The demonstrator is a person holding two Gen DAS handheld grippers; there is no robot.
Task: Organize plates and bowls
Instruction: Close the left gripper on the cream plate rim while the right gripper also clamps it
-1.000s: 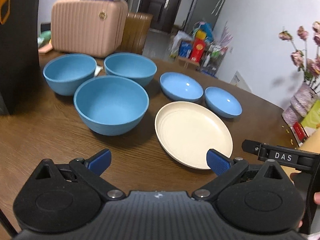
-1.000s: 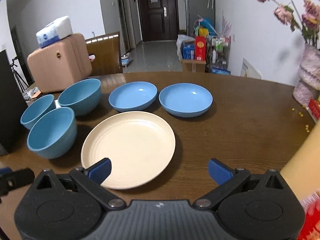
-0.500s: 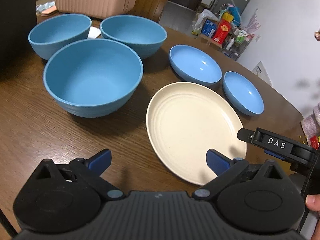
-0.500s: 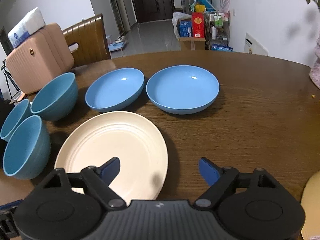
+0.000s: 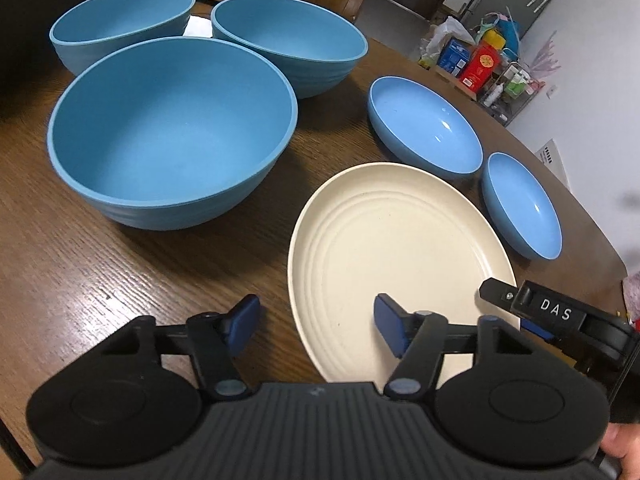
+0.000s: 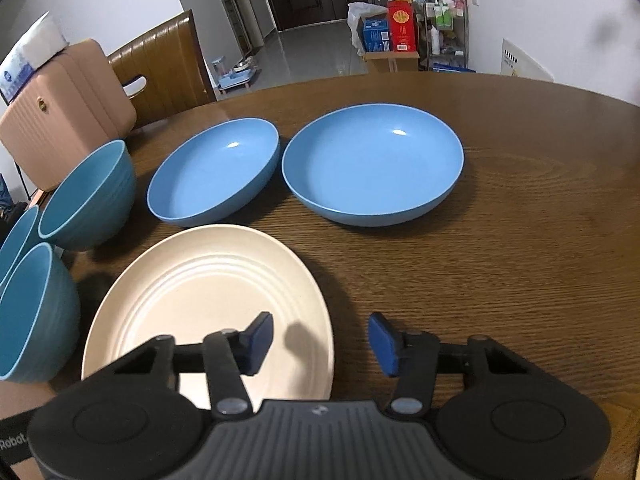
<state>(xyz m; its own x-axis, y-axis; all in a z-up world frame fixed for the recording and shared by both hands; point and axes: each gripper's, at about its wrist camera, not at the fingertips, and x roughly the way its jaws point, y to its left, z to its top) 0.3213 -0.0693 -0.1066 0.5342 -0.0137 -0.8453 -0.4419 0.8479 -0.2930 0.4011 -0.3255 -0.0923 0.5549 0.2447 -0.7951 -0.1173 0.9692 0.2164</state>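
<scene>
A cream ridged plate [image 5: 400,260] [image 6: 208,300] lies on the brown table, nearest to me. My left gripper [image 5: 316,326] straddles the plate's near left rim, its jaws closing and the blue pads [image 5: 386,328] still clear of the rim. My right gripper [image 6: 320,342] straddles the near right rim the same way, jaws closing without contact. Its black frame [image 5: 556,314] shows at the plate's right edge. Three deep blue bowls [image 5: 168,128] [image 5: 120,24] [image 5: 288,36] stand at the left. Two shallow blue dishes [image 6: 212,176] [image 6: 372,160] sit behind the plate.
A pink ribbed case [image 6: 60,112] and a brown chair [image 6: 164,68] stand beyond the table's far left edge. Boxes and a wire shelf [image 6: 404,32] stand on the floor behind. Bare wood table [image 6: 520,260] lies right of the plate. A fingertip of a hand [image 5: 624,448] shows at the lower right.
Both grippers have come down and forward onto the cream plate, which now looks much larger. The jaws of both have narrowed around the plate's near rim.
</scene>
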